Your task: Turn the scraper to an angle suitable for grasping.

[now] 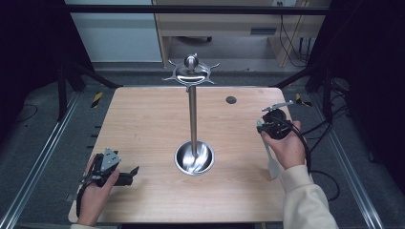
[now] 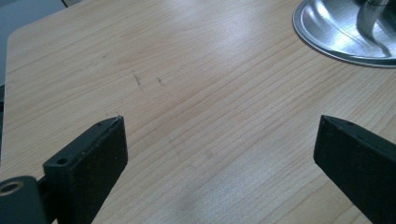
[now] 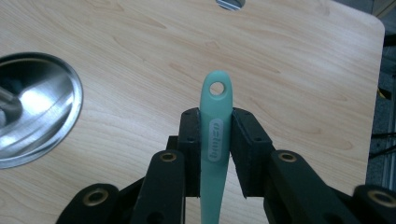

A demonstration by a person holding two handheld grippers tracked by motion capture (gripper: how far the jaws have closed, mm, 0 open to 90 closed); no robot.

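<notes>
From above, a pale wooden table [image 1: 143, 124] carries a tall polished steel stand [image 1: 193, 119] with a round dish base, a slim post and a ring of hooks under a ball knob at the top. The person's left gripper [image 1: 128, 175] rests low near the table's front left corner, its jaws pointing toward the stand's base. At the right edge of the table the right gripper [image 1: 266, 128] is held up in the air, and a pale, flat utensil end [image 1: 272, 164] hangs down below the hand, just above the table edge.

In the left gripper view, the left gripper [image 2: 219, 154] has its black jaws spread wide with nothing but bare wood between them; the rim of the steel dish base [image 2: 327, 42] shows at the upper right, well apart from the jaws.

In the right gripper view, the right gripper [image 3: 215, 144] has its jaws pressed against both sides of a mint-green silicone handle [image 3: 215, 121] with a hanging hole near its tip, which sticks out past the pads. The dish base [image 3: 56, 126] lies off to the left, and a small round metal inset [image 3: 229, 3] sits in the table at the far edge.
</notes>
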